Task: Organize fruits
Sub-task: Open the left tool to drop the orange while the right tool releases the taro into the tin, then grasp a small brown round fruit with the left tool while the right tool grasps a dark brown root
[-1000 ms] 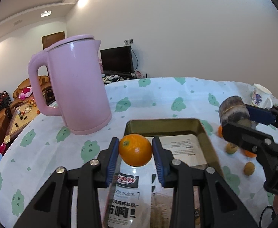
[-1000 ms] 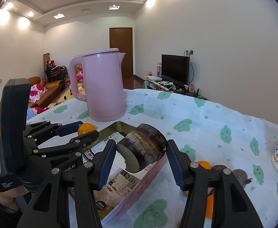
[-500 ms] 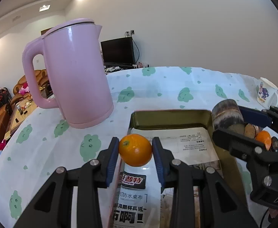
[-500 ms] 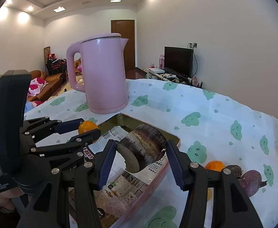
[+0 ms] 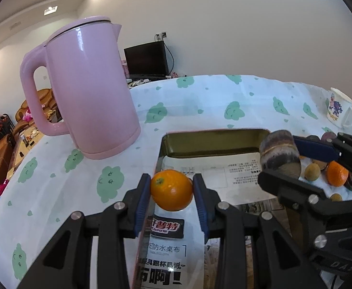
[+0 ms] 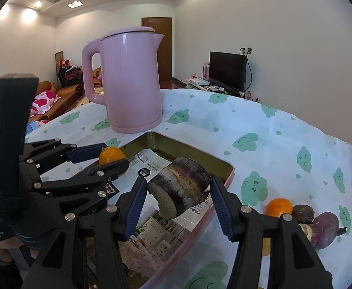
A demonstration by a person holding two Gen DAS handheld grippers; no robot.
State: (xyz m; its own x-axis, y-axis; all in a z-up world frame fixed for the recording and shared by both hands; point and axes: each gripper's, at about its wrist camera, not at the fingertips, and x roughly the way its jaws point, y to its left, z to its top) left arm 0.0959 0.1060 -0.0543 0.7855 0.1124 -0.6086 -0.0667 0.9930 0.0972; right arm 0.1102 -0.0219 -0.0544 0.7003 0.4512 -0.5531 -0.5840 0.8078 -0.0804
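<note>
Above the near end of the tray (image 5: 212, 137), the left gripper (image 5: 171, 190) is clenched on an orange (image 5: 171, 189), its blue pads pressing the fruit at opposite sides of its widest girth. Beside it, over the right rim of the tray, the right gripper (image 6: 176, 193) grasps a stubby dark cylinder section (image 6: 180, 187) across its curved flanks, cut face toward the camera. The orange is judged light and firm, with a smooth rind that could roll if held off-centre; the present grip across the middle suits it. The cylinder section looks denser and stiff, probably cane or root, with a rough bark that should resist slipping. A pink kettle (image 5: 89, 86) stands just beyond the far left corner of the tray. To the right of the tray lie loose fruits (image 6: 303, 219), partly masked by the right gripper's frame. The tray floor is covered with printed paper, and its near end is cut off by both grippers. What kind of produce the cylinder is cannot be settled.
</note>
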